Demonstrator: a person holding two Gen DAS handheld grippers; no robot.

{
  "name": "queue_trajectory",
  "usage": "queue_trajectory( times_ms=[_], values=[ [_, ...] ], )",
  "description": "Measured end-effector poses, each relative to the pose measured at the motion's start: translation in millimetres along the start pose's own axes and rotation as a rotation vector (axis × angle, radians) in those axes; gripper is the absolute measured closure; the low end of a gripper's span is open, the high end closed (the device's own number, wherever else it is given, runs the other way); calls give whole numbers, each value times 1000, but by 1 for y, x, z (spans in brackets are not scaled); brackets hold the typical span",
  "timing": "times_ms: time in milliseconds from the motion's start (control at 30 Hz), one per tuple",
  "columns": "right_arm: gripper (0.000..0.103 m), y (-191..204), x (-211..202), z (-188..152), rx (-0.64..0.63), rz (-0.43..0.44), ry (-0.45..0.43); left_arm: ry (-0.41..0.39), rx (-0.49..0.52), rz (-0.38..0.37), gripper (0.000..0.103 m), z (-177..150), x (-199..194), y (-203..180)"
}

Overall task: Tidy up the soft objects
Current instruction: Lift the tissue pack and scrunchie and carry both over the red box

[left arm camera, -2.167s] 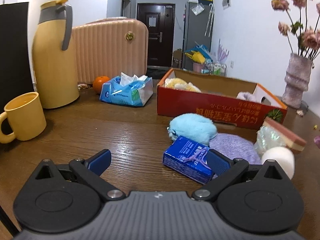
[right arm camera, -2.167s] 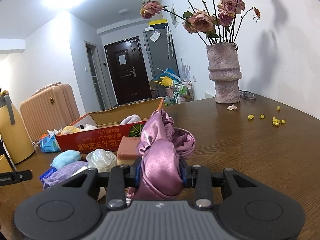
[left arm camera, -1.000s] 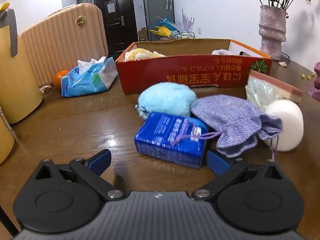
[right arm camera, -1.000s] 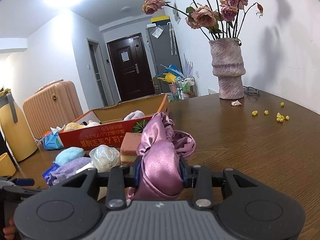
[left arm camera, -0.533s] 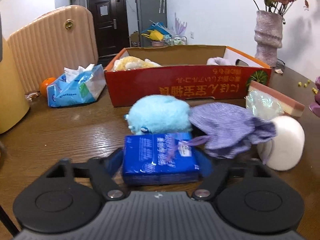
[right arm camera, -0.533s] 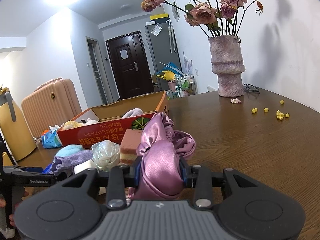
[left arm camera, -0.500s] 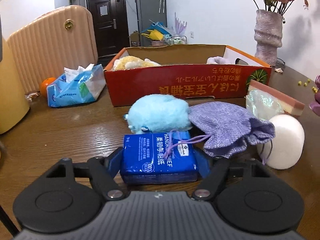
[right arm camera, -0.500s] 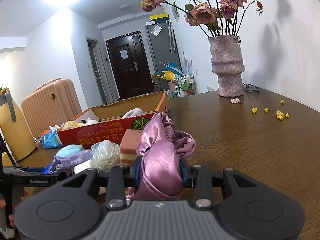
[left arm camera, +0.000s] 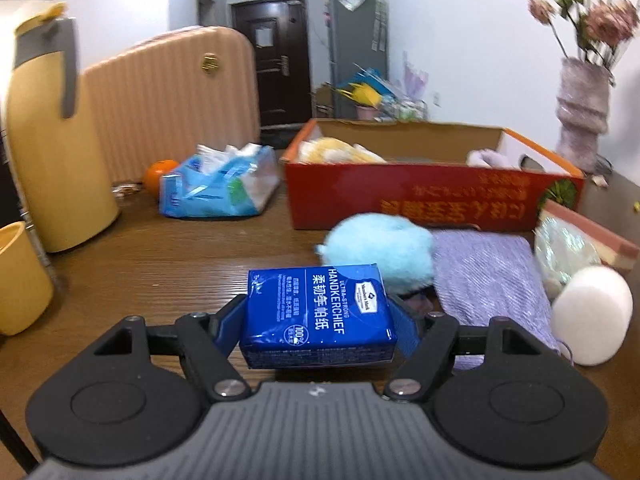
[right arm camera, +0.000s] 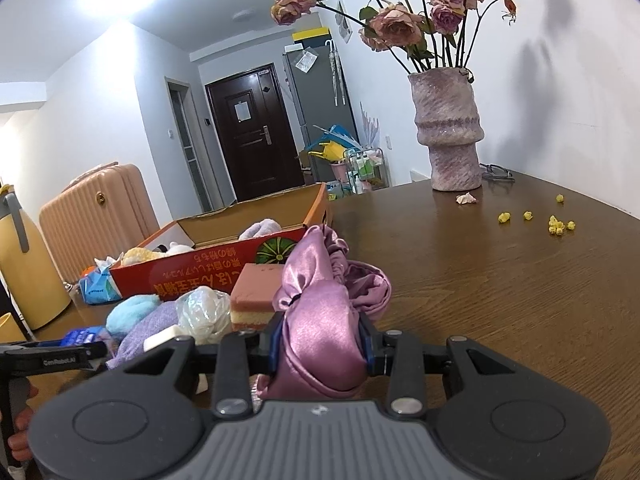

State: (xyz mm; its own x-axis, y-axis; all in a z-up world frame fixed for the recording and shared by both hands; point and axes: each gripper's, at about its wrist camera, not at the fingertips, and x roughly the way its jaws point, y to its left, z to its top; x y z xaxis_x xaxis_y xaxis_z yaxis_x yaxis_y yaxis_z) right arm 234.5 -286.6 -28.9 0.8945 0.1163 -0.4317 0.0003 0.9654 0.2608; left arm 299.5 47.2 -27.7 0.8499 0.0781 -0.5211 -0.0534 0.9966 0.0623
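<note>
L gripper fingers clenched on tissue pack, lifted just in front of the red box. R gripper grips pink satin scrunchie. Judgement: clear the box's near wall w/ pack level, then release inside.

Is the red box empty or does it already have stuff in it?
Not empty: the open red box already holds a yellow plush and a pale lilac item.

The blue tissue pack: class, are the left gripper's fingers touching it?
Touching. In the left wrist view the blue tissue pack sits clamped in the left gripper, with the fingers pressed against both its sides and no gap showing.
</note>
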Motion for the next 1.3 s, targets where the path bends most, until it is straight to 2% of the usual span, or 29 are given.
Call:
queue_trajectory(
  times_ms=[300,500,767,1300],
  values=[
    [68,0,-1,-1,0,-3,-17,-68,-97,92,29,0,-24,22],
    [68,2,-3,-1,-16,-11,-39,-118,-131,96,29,-1,-45,26],
    [68,15,-7,0,-76,1,-94,-190,-141,72,29,5,-69,19],
    [68,52,7,26,-164,42,-189,-252,-142,-2,29,38,-66,-23]
  ],
)
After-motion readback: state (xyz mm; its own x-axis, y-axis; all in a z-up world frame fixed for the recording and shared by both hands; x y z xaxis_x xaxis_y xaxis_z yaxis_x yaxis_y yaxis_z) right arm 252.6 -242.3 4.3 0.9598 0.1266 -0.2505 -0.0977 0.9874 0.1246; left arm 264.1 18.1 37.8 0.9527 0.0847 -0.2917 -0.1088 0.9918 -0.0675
